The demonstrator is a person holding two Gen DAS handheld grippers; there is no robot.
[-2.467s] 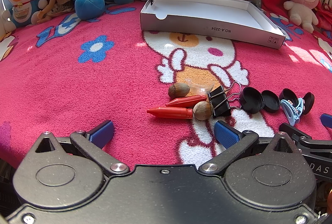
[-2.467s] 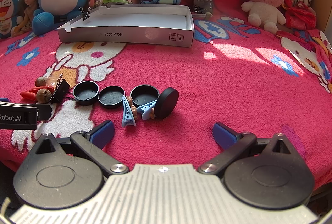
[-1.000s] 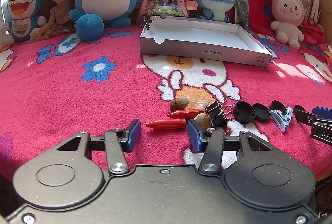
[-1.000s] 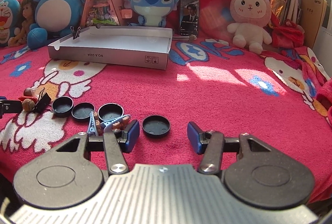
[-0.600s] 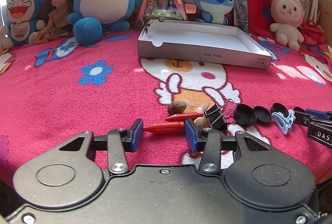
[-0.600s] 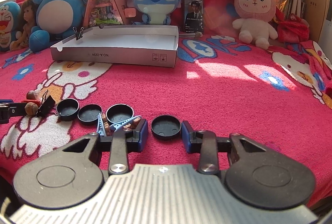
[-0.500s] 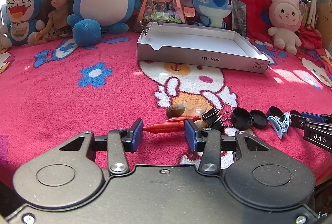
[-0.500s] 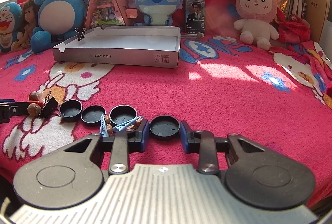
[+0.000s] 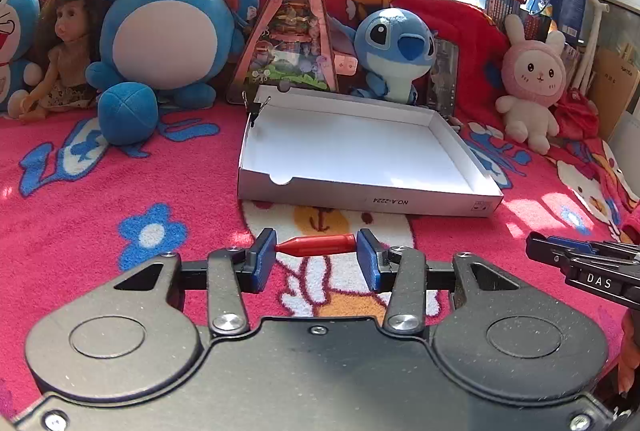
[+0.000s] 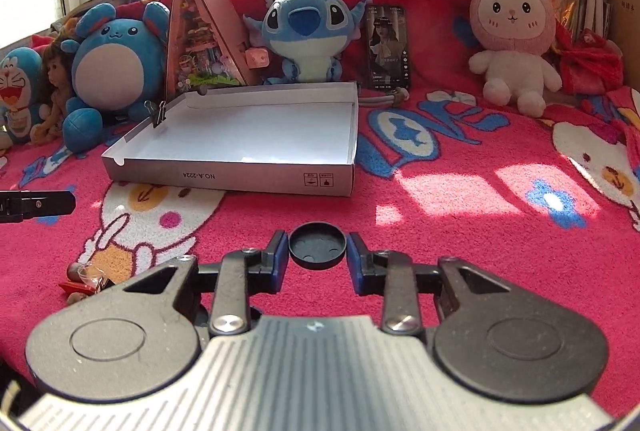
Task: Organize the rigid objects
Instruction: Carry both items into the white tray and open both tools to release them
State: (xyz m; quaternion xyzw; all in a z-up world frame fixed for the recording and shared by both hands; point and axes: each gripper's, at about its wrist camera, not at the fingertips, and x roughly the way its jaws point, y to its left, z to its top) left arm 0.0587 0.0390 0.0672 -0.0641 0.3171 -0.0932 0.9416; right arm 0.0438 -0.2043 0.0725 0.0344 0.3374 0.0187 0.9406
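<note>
Pink cartoon-print blanket [image 9: 80, 191] spread wide, with a shallow white cardboard box [image 9: 360, 143] lying open on it in front of a row of plush toys [image 10: 304, 31]. Left tongs [image 9: 316, 247] closed on a red crayon [image 9: 318, 244], held crosswise between the blue pads, above the blanket just short of the box. Right tongs [image 10: 317, 245] clamped on a round black lid [image 10: 317, 245], raised above the blanket, near the box's right front corner.
</note>
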